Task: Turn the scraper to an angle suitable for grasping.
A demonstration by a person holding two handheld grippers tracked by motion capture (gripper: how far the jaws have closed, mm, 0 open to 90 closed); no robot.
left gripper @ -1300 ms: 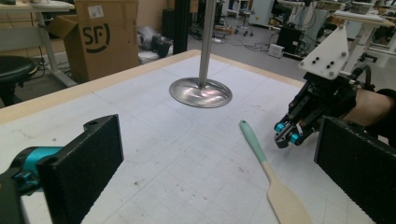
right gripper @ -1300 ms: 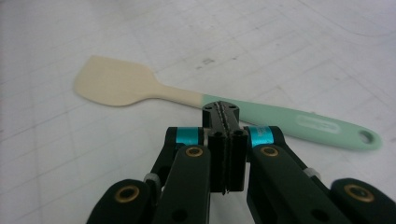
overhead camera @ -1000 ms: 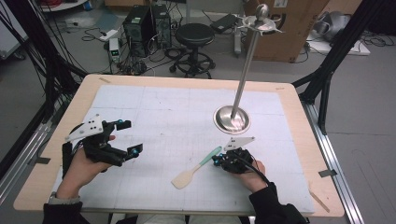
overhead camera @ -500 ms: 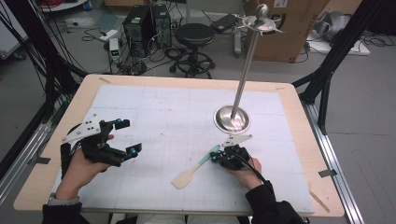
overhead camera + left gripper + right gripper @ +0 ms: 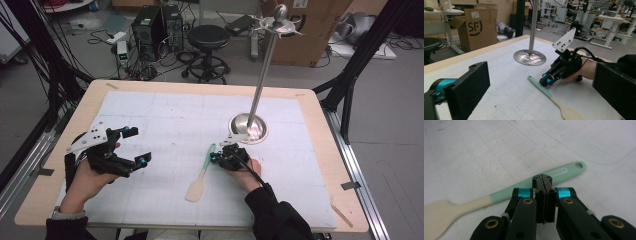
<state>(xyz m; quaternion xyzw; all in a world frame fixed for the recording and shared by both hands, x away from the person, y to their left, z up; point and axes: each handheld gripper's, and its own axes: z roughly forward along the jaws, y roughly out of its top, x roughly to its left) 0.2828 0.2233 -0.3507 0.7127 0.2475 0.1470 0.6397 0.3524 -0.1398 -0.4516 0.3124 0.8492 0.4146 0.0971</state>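
Note:
A spatula [image 5: 201, 173] with a mint-green handle and a cream blade lies flat on the white gridded mat [image 5: 170, 120]. My right gripper [image 5: 214, 159] is shut with nothing between its jaws. Its tips are low at the right side of the green handle, near the end with the hole. In the right gripper view the closed jaws [image 5: 542, 180] point straight at the spatula's handle [image 5: 506, 192]. My left gripper [image 5: 138, 146] hovers open and empty over the mat's left part. From there I see the spatula [image 5: 544, 88] and the right gripper [image 5: 544, 82] beside it.
A metal stand, a tall pole on a round base [image 5: 248, 129], rises just behind my right hand and carries hooks at its top [image 5: 280, 22]. The wooden table edge [image 5: 200, 86] frames the mat. A stool and computer cases stand on the floor beyond.
My right gripper has slid left, staying shut. The spatula's handle end has swung left with it, so the spatula lies steeper. The left gripper has stayed put.

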